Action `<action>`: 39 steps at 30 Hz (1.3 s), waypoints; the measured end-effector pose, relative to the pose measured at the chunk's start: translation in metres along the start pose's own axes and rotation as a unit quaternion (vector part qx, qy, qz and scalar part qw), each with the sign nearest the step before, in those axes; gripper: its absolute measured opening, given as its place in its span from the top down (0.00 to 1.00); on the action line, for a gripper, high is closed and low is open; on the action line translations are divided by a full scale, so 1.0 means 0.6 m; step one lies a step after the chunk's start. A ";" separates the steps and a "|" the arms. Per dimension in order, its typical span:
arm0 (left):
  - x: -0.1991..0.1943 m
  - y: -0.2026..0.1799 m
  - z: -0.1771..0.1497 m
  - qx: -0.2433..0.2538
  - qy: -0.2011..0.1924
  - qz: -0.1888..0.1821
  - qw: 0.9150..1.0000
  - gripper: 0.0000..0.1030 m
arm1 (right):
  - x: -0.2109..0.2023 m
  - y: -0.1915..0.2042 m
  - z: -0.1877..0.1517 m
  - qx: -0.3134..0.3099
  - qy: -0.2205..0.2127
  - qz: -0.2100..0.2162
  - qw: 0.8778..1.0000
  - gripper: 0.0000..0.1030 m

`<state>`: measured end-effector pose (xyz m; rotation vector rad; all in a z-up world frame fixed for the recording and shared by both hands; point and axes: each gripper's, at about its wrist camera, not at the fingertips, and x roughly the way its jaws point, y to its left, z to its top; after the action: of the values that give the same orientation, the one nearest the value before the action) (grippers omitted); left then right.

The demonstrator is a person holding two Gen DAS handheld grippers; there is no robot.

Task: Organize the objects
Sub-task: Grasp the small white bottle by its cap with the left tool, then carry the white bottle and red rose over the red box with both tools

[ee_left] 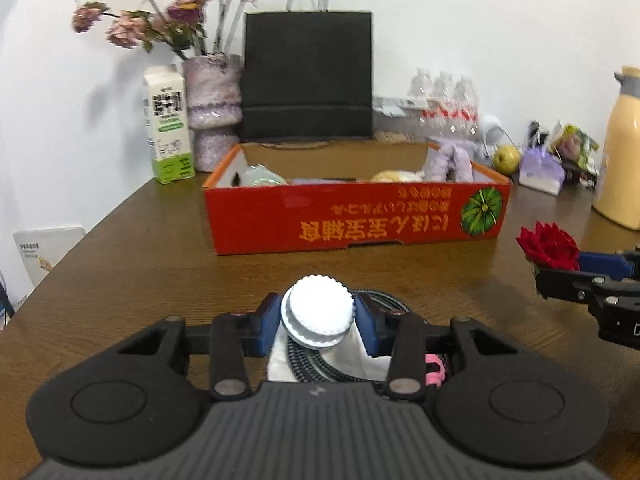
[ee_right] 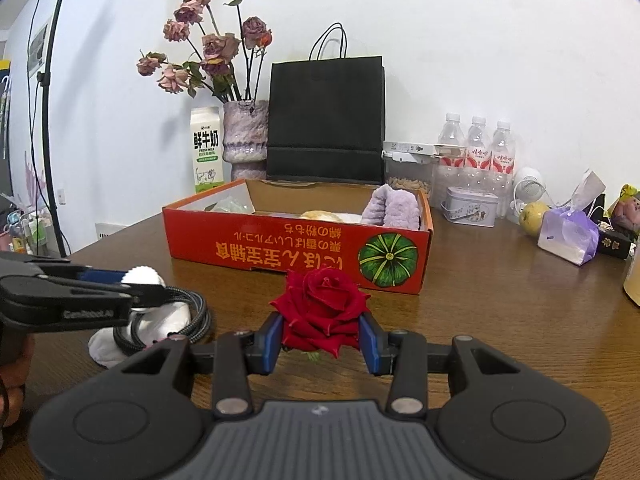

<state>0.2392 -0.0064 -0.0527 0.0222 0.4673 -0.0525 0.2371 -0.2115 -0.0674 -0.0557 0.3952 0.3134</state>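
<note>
My left gripper (ee_left: 318, 320) is shut on a white ribbed cap (ee_left: 316, 308), its blue pads pressing both sides. Under the cap lie a white piece of cloth or paper (ee_left: 360, 354) and a coiled braided cable (ee_left: 316, 368). My right gripper (ee_right: 322, 338) is shut on a red rose head (ee_right: 320, 312), just above the wooden table (ee_right: 500, 320). Behind both stands an open red cardboard box (ee_right: 280, 248) holding a purple cloth (ee_right: 394, 208) and other items. In the left wrist view the rose (ee_left: 550, 246) and right gripper (ee_left: 560, 276) are at the right edge. The left gripper (ee_right: 148, 284) shows at the left of the right wrist view.
Behind the box stand a black paper bag (ee_right: 326, 120), a vase of dried roses (ee_right: 244, 136) and a milk carton (ee_right: 206, 148). Water bottles (ee_right: 476, 148), a tin (ee_right: 470, 206), a yellow fruit (ee_right: 532, 216) and a purple packet (ee_right: 568, 238) crowd the right rear. A cream flask (ee_left: 624, 152) is far right.
</note>
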 end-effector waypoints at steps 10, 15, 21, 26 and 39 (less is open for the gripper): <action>-0.042 0.010 -0.003 -0.020 -0.060 0.044 0.997 0.60 | -0.016 0.002 -0.001 -0.005 -0.028 -0.005 1.000 0.62; -0.042 0.009 -0.004 -0.016 -0.058 0.044 0.997 0.60 | -0.021 0.005 -0.002 -0.010 -0.037 -0.008 0.999 0.62; -0.041 0.007 -0.001 -0.013 -0.059 0.051 0.997 0.60 | -0.022 0.014 -0.001 -0.022 -0.043 -0.009 0.999 0.62; -0.049 0.005 0.007 -0.012 -0.072 0.051 0.996 0.60 | -0.018 0.025 0.002 -0.022 -0.048 0.001 0.999 0.62; -0.056 -0.008 0.066 -0.012 -0.095 0.030 0.995 0.60 | 0.003 0.066 0.064 -0.023 -0.077 0.023 0.996 0.62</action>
<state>0.2269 -0.0109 -0.0022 0.0077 0.2766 0.0111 0.2407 -0.1690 -0.0322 -0.0671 0.2357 0.3701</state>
